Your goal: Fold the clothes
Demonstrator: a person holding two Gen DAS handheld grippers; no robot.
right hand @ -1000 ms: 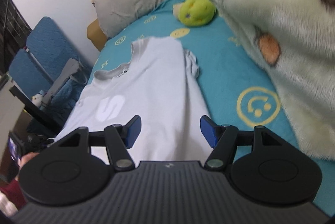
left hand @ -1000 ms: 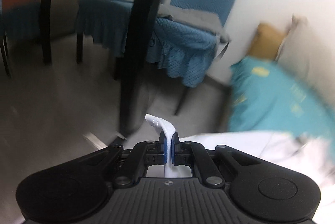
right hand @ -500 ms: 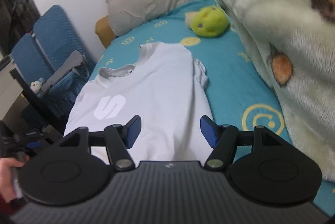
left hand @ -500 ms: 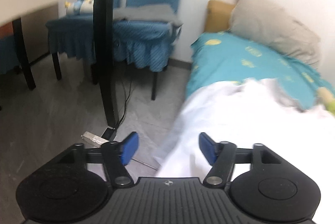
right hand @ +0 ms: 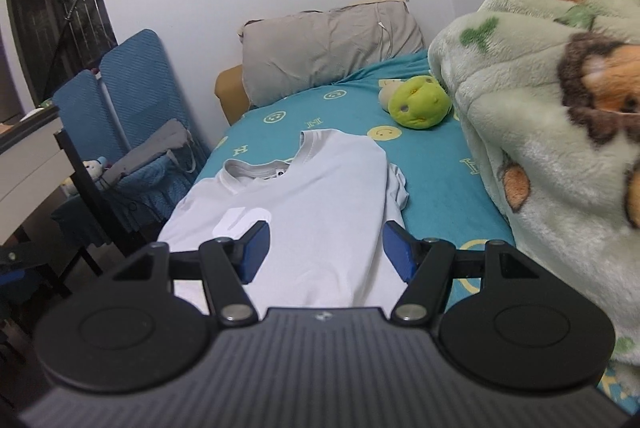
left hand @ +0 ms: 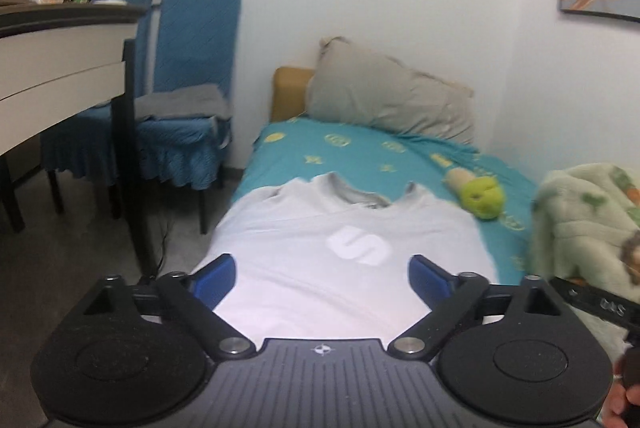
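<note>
A white T-shirt (left hand: 340,256) with a white "S" print lies face up on the teal bed sheet (left hand: 360,152), collar toward the pillow. Its sides look folded inward, with one sleeve edge showing at the right side in the right wrist view (right hand: 398,184). My left gripper (left hand: 323,278) is open and empty above the shirt's lower part. My right gripper (right hand: 325,252) is open and empty, also above the shirt (right hand: 320,204) near its hem. A bar of the right gripper shows at the left wrist view's right edge (left hand: 596,302).
A grey pillow (right hand: 332,48) lies at the head of the bed. A green plush toy (right hand: 418,102) sits beside a fluffy patterned blanket (right hand: 540,132) on the right. Blue chairs (left hand: 188,100) with draped cloth and a table (left hand: 60,56) with black legs stand left of the bed.
My left gripper let go of the white fabric, opened, and swung from the floor and chairs round to face the shirt. My right gripper pulled back and rose slightly, staying open.
</note>
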